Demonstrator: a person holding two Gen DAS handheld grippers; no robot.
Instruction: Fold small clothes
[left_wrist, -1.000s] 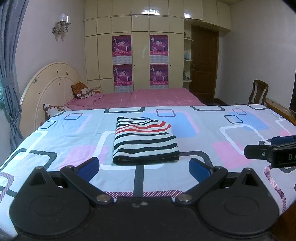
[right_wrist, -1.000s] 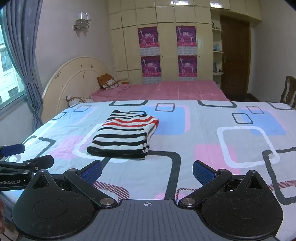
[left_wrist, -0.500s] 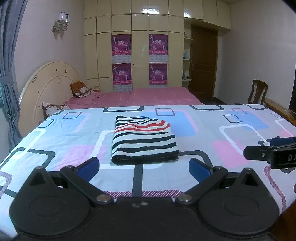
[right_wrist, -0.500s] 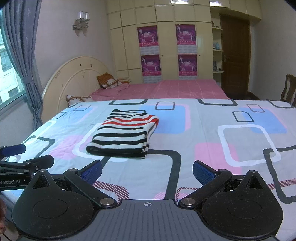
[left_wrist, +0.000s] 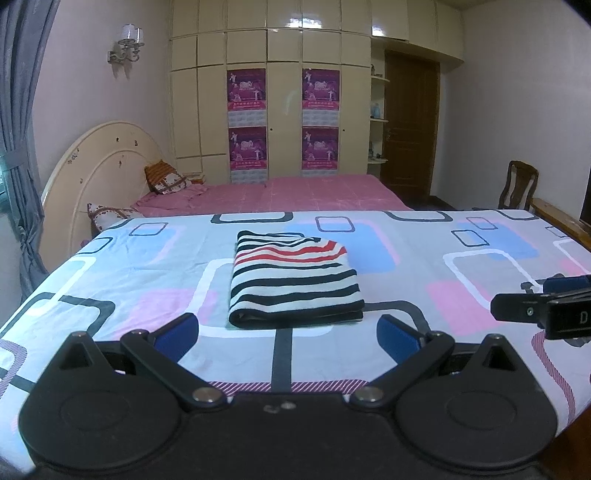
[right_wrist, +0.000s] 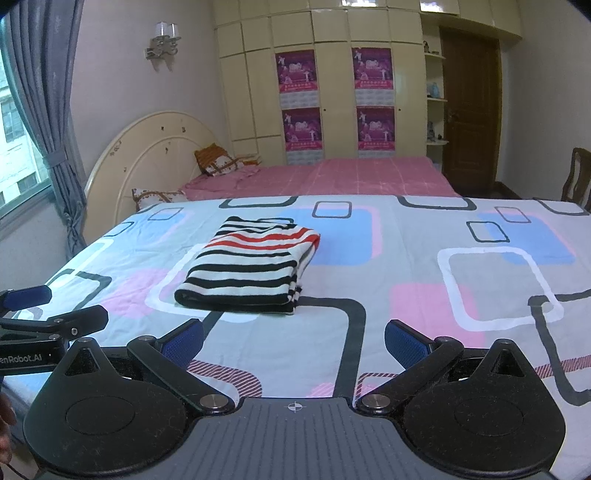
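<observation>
One folded shirt, both jaws wide

One striped shirt (left_wrist: 295, 282) lies folded in a neat rectangle on the patterned sheet (left_wrist: 424, 310), black bands below and red bands toward the far end. We see it flat, with its thick folded edge facing us and nothing touching it.

Our left gripper (left_wrist: 287, 330) hovers just short of that near edge, jaws wide and holding nothing, blue pads (left_wrist: 177, 334) spread to either side. Our right gripper (right_wrist: 293, 341) sits further right, jaws equally wide and empty, with the shirt (right_wrist: 247, 269) ahead and to its left. Each gripper shows at the edge of the other's view, near but apart.

Beyond the sheet lies a pink bed (left_wrist: 280, 192) with a round headboard (left_wrist: 99, 170) and pillows (left_wrist: 166, 181). Behind stand a wardrobe (left_wrist: 280, 92) with purple posters (left_wrist: 246, 90), a door (left_wrist: 410, 125) and a chair (left_wrist: 517, 184).
</observation>
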